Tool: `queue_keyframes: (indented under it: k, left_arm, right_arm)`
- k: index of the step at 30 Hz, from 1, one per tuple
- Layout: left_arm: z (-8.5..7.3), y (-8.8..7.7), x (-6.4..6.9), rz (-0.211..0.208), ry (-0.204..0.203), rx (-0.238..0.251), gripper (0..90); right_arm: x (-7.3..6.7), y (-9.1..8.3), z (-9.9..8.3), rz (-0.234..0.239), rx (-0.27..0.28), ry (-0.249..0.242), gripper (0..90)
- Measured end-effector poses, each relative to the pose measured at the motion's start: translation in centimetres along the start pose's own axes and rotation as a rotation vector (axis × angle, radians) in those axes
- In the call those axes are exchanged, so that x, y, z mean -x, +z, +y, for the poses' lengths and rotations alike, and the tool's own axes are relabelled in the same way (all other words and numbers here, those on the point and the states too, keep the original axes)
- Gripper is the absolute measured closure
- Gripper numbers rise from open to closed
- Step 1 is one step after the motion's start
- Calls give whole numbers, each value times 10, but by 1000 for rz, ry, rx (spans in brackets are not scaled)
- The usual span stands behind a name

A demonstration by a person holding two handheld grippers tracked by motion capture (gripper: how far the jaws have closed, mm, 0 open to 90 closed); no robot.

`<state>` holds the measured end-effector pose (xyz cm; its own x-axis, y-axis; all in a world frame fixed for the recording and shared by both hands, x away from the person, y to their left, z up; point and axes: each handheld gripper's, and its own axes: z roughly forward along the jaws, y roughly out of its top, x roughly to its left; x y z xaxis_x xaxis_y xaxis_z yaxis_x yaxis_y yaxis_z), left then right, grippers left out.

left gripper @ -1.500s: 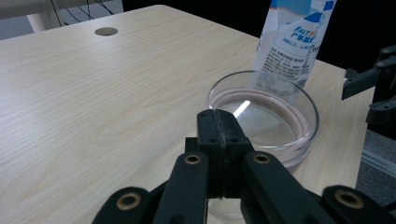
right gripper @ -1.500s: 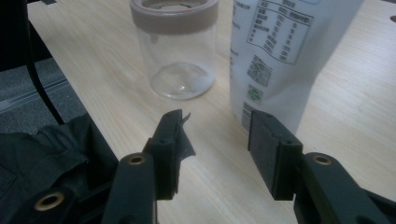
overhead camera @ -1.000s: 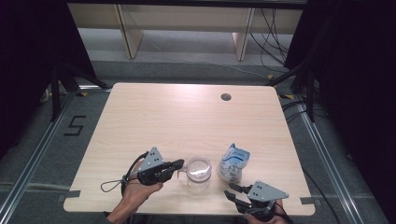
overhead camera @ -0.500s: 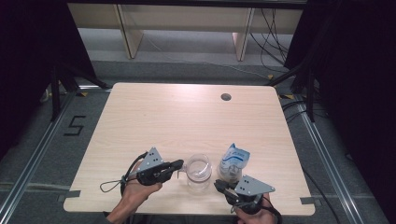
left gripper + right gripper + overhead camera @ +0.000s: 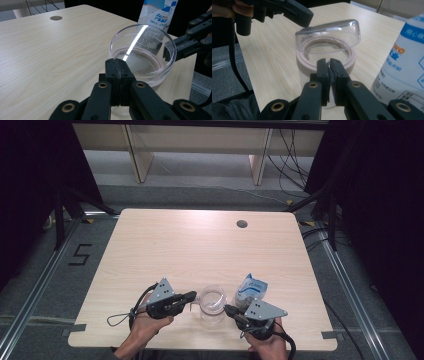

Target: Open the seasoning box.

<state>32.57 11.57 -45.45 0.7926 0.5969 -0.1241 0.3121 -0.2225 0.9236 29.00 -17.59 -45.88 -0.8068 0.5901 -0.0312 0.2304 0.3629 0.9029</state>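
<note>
From above, I'm holding the left gripper (image 5: 192, 296) and right gripper (image 5: 229, 309) at opposite sides of the clear jar (image 5: 212, 305) near the table's (image 5: 200, 245) front edge. Left gripper view: my jaws are pinching the jar's rim (image 5: 115, 60); the salt bag (image 5: 158, 15) behind is reading "SALT". Right gripper view: my jaws are closing onto the near rim (image 5: 327, 65).

A light wooden table (image 5: 200, 245) with rounded corners and a round cable hole (image 5: 242, 224) near its far edge is set on a grey floor (image 5: 200, 185). Pale wooden shelf uprights (image 5: 135, 150) are seen beyond it, and black curtains (image 5: 380, 195) are hung at both sides. A "5" (image 5: 80, 254) is taped on the floor at the left, and cables (image 5: 295, 150) are trailed at the far right.
</note>
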Motion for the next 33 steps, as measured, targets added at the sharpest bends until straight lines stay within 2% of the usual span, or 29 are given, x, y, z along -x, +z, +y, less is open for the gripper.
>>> queue_keyframes:
  k: [2, 3, 5, 6, 8, 9, 11, 12, 14, 15, 17, 20, 21, 22, 23, 24, 27, 28, 32, 33]
  left_arm:
    - [0, 0, 0, 1, -2, -1, 883]
    - [0, 0, 1, 5, -14, -3, 883]
    - [-1, -1, 0, 2, -11, -3, 871]
    - [0, -2, 0, 8, -17, -6, 853]
    - [0, -3, -1, -4, -24, 8, 781]
    - [-1, -5, -2, 1, -49, 13, 740]
    - [-1, -8, -2, -8, -47, 9, 660]
    - [-2, -12, -1, -6, -31, 6, 635]
    - [-4, -14, -1, -8, -39, 10, 571]
    - [-5, -17, -1, 7, -33, 0, 571]
    - [-9, -20, -1, 4, -33, -9, 527]
    - [-16, -22, -1, 9, -9, -45, 450]
    - [-18, -24, 0, 27, -15, -67, 422]
    - [-20, -24, 0, 21, -13, -67, 398]
    - [-22, -24, 0, 30, -8, -85, 385]
    - [-25, -23, 1, 30, -7, -85, 370]
    - [-29, -23, 2, 31, 2, -114, 327]
    - [-32, -22, 2, 24, -5, -130, 294]
    - [-37, -22, 0, 19, -15, -143, 260]
    - [-39, -23, 1, 35, -22, -154, 256]
  right_arm:
    - [0, 2, 2, 9, 15, -5, 868]
    - [-1, 1, 4, 11, -5, 6, 868]
    - [-1, 1, 6, 8, 4, 7, 868]
    - [-1, 3, 7, 25, 8, 9, 869]
    - [-2, 3, 9, 16, 6, 5, 869]
    - [-1, 2, 10, 18, 0, 6, 869]
    - [-1, 2, 11, 11, 7, -4, 869]
    - [-1, 3, 12, 10, 16, -20, 869]
    - [-1, 2, 13, -5, 14, -11, 869]
    - [-1, 2, 13, -5, 14, -11, 869]
    - [-2, 2, 15, 6, 2, 6, 869]
    - [-2, 4, 17, 18, 14, -5, 869]
    - [-3, 4, 19, 13, 15, -7, 869]
    - [-4, 3, 19, 5, 19, 11, 869]
    - [-3, 4, 21, 12, 18, -15, 869]
    - [-4, 4, 22, 8, 18, 2, 869]
    - [-4, 6, 25, 10, 23, -22, 869]
    - [-5, 7, 29, 4, 40, -41, 869]
    - [-7, 8, 32, -1, 52, -49, 869]
    - [-8, 9, 34, -3, 65, -51, 869]
